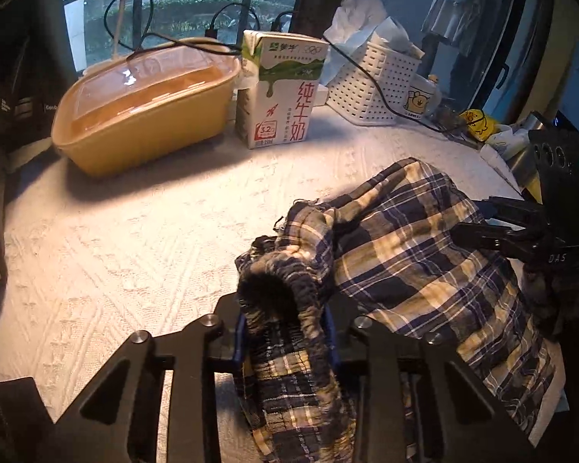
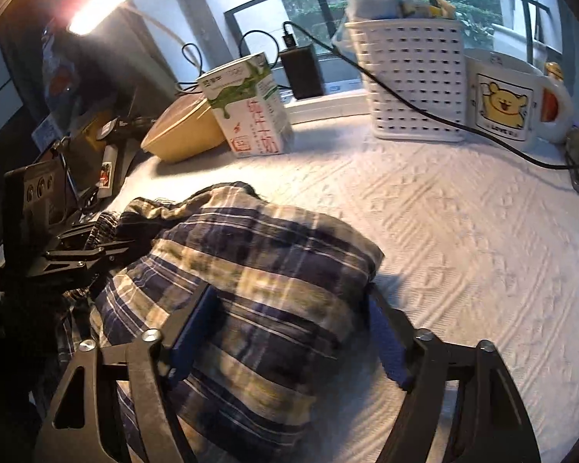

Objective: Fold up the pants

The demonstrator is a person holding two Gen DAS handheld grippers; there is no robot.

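Observation:
The plaid pants [image 1: 417,254] lie bunched on a white textured cloth [image 1: 135,254]. My left gripper [image 1: 285,332] is shut on their elastic waistband [image 1: 289,281], which bulges up between the blue pads. In the right wrist view the pants [image 2: 251,270] fill the lower left. My right gripper [image 2: 293,332] is open, its jaws wide on either side of a fold of the plaid fabric. The right gripper also shows at the right edge of the left wrist view [image 1: 482,223], against the pants. The left gripper shows at the left of the right wrist view [image 2: 108,243].
A yellow lidded container [image 1: 146,108], a milk carton [image 1: 281,92] and a white perforated basket [image 1: 370,81] stand along the far edge by the window. A bear mug [image 2: 501,100] stands right of the basket. A black cable [image 2: 444,119] crosses the cloth.

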